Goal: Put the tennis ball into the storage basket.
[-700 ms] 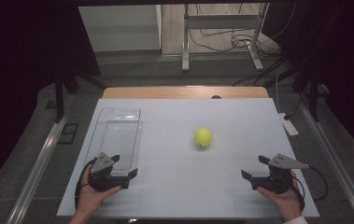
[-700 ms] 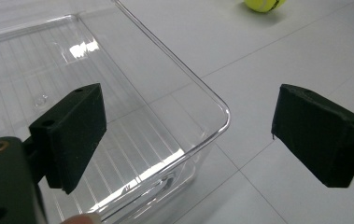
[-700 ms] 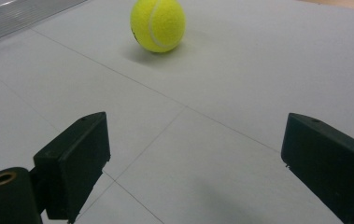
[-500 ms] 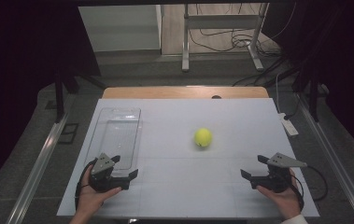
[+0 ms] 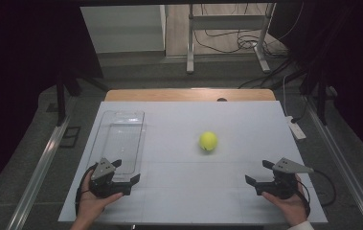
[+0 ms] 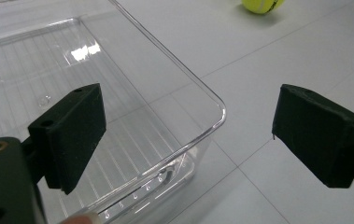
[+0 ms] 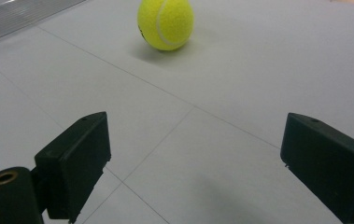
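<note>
From above, the ball [image 5: 208,141] lies mid-table, far-left of the right tool [image 5: 260,174], which is nearer than the left tool [image 5: 127,171]. Right gripper view: jaws spread, empty, ball [image 7: 166,23] ahead. Left gripper view: jaws released over the tray [image 6: 165,95] corner.

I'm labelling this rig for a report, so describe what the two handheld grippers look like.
Both the left gripper and the right gripper are black, each with two blocky, flat-faced jaws. A grey three-cornered plate tops each one. A black cable loops from each body. The left gripper view shows a brass-coloured ring at its base. A white cuff edge shows at the right wrist.
</note>
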Action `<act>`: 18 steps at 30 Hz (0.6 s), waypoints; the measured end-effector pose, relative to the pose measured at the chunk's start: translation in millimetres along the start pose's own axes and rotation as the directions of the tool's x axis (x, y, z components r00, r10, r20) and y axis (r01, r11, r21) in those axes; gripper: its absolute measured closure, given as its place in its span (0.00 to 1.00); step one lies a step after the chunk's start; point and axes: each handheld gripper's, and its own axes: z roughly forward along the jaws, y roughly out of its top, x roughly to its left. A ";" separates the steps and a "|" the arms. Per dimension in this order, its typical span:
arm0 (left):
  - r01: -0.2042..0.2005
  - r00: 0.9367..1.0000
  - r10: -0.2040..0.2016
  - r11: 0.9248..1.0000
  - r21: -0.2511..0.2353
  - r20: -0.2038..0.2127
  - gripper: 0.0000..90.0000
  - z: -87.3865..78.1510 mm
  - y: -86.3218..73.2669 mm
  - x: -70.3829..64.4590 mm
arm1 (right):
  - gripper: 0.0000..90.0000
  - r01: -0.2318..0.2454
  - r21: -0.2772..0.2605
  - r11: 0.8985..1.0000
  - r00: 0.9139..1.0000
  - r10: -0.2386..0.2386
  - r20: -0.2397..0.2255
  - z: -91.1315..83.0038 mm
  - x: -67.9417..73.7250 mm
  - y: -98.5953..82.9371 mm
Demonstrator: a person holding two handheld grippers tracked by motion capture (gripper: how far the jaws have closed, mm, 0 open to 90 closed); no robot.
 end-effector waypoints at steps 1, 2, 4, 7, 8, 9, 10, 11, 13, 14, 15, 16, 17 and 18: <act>0.001 1.000 -0.001 1.000 0.000 0.000 0.12 -0.1 0.1 -0.1 | 0.10 -0.002 -0.002 1.000 1.000 0.002 0.000 -0.4 0.1 0.0; 0.001 1.000 -0.001 1.000 0.001 0.001 0.12 -0.1 0.2 -0.1 | 0.10 -0.003 -0.003 1.000 1.000 0.003 0.000 -0.7 0.0 0.0; 0.001 1.000 -0.001 1.000 0.003 0.003 0.12 0.2 0.3 -0.2 | 0.10 -0.003 -0.004 1.000 1.000 0.003 0.000 -1.0 -0.2 -0.1; 0.001 1.000 -0.001 1.000 0.003 0.004 0.12 1.4 1.4 -0.2 | 0.10 -0.007 0.000 1.000 1.000 0.007 -0.001 -1.5 -0.6 -1.6; -0.001 1.000 0.001 1.000 0.003 0.004 0.12 1.3 1.6 -0.8 | 0.10 -0.011 0.002 1.000 1.000 0.011 0.000 -1.9 -1.0 -2.3; -0.001 1.000 0.001 1.000 0.003 0.004 0.12 1.3 1.6 -0.8 | 0.10 -0.011 0.002 1.000 1.000 0.011 0.000 -1.9 -1.0 -2.3; -0.007 1.000 0.007 1.000 0.005 0.004 0.12 1.4 2.3 -2.2 | 0.10 -0.013 0.004 1.000 1.000 0.013 0.003 -2.2 -1.3 -2.7; -0.010 1.000 0.010 1.000 0.008 0.009 0.12 1.5 2.6 -3.3 | 0.10 -0.016 0.001 1.000 1.000 0.016 0.000 -2.9 -1.8 -3.0; -0.013 1.000 0.013 1.000 0.012 0.017 0.12 1.7 3.3 -4.3 | 0.10 -0.016 -0.002 1.000 1.000 0.016 0.001 -3.4 -1.9 -2.7; -0.014 1.000 0.014 1.000 0.014 0.020 0.12 1.6 3.7 -4.3 | 0.10 -0.016 -0.001 1.000 1.000 0.016 -0.001 -3.0 -1.8 -2.7; -0.013 1.000 0.012 1.000 0.015 0.023 0.12 1.6 3.9 -4.3 | 0.10 -0.013 0.002 1.000 1.000 0.013 0.001 -2.6 -1.5 -2.8; -0.010 1.000 0.010 1.000 0.016 0.029 0.12 1.5 4.3 -4.2 | 0.10 -0.011 0.005 1.000 1.000 0.011 0.000 -2.5 -1.2 -2.8; -0.006 0.999 0.005 1.000 0.014 0.034 0.12 1.4 4.5 -4.2 | 0.10 -0.011 0.004 1.000 1.000 0.011 -0.003 -2.3 -0.9 -2.9; -0.001 0.999 0.000 1.000 0.012 0.039 0.12 1.2 4.9 -4.2 | 0.10 -0.010 0.004 1.000 1.000 0.010 -0.003 -2.3 -0.7 -2.8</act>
